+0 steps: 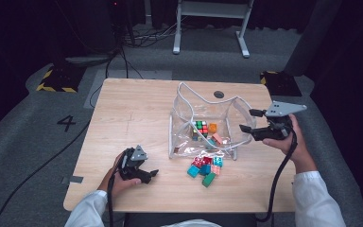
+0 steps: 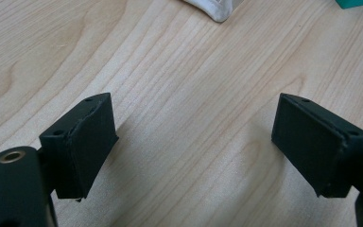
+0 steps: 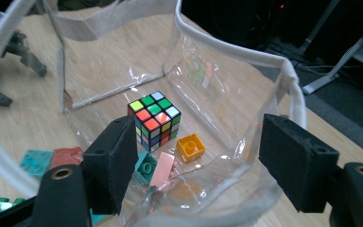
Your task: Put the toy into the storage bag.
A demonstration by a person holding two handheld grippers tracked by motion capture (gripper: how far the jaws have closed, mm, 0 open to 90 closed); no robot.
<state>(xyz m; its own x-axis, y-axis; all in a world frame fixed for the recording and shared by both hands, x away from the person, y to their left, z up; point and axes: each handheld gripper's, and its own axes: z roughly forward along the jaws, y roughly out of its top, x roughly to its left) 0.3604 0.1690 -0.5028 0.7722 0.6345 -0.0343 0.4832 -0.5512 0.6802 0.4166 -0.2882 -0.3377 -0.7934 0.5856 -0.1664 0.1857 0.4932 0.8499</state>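
L gripper point(image 1: 146, 176) rests low on table point(image 1: 123, 113), jaws apart, empty; loose bricks point(image 1: 205, 168) lie outside clear bag point(image 1: 203, 101); cube point(image 3: 154, 119) plus a few bricks inside; R gripper point(image 1: 247, 121) at bag's right rim, jaws apart, empty; prob. mid-loading; next: L grabs a loose brick.

1. Bare wood lies wide open between the left gripper point(image 2: 194, 142) jaws, nothing between them.
2. The clear bag point(image 1: 185, 137) stands mid-table, its white-trimmed mouth gaping towards the right gripper point(image 3: 196, 170).
3. Inside, the puzzle cube point(image 3: 154, 119) and loose bricks point(image 3: 190, 146) crowd the bag floor.
4. A cluster of blocks point(image 1: 205, 169) blocks the near approach, just in front of the bag.
5. The table's point(image 1: 123, 118) left half is free.
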